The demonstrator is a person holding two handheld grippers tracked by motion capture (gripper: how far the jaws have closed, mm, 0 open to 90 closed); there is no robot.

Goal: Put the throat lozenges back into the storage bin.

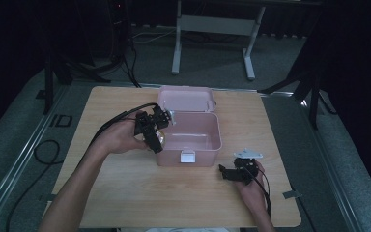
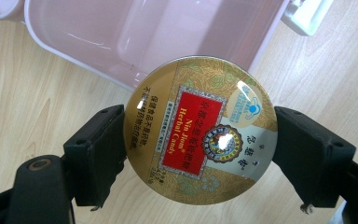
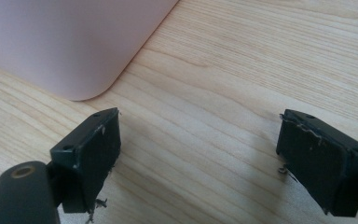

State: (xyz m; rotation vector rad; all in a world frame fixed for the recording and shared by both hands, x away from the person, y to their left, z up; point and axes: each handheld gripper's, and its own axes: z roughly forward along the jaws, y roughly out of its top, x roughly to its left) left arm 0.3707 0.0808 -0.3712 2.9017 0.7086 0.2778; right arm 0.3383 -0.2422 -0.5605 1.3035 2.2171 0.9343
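In the high view I see my left claw (image 1: pixel 157 137) at the left wall of the open pink plastic box with a hinged lid (image 1: pixel 207 145), which stands on the light wooden table (image 1: pixel 125 193). Between the tips of this claw there is a small shiny thing, the round gold and red metal candy tin (image 1: pixel 160 138), just at the near left corner of the box. My right claw (image 1: pixel 233 173) rests low on the table, near the front right corner of the box but apart from it, so the left hand is clearly the nearer one to the opening. In the left gripper view the tin (image 2: pixel 200 129) sits across the claw, its flat printed face turned to the camera, and both black pads press on its rim from two opposite sides; I judge this as a firm grip on the tin. The pink basin of the box (image 2: pixel 158 37) lies directly ahead of the tips and a little to the left, with its rim just behind the tin. Being round, the tin has no long axis to align, so I think the coming move only needs to carry it forward over that rim. In the right gripper view the jaws stand wide apart with nothing between them, only bare table (image 3: pixel 205 140), and a rounded corner of the box (image 3: pixel 65 46) lies ahead to the left.
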